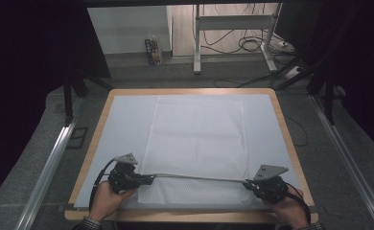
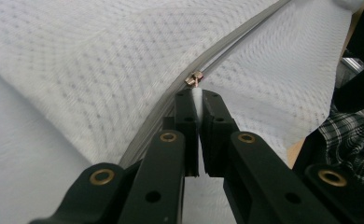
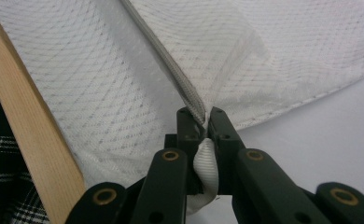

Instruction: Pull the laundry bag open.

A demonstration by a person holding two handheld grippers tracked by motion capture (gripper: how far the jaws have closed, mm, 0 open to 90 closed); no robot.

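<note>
We see the left tool (image 1: 146, 179) clenched on the white mesh bag (image 1: 194, 143) just behind its small metal zipper pull (image 2: 195, 79). The right tool (image 1: 249, 184) grips the opposite end of the grey zipper (image 1: 199, 178), fabric bunched between its jaws. Zipper edge lifted taut between them; the bag's remainder lies flat on the white-covered counter (image 1: 127, 120).
</note>
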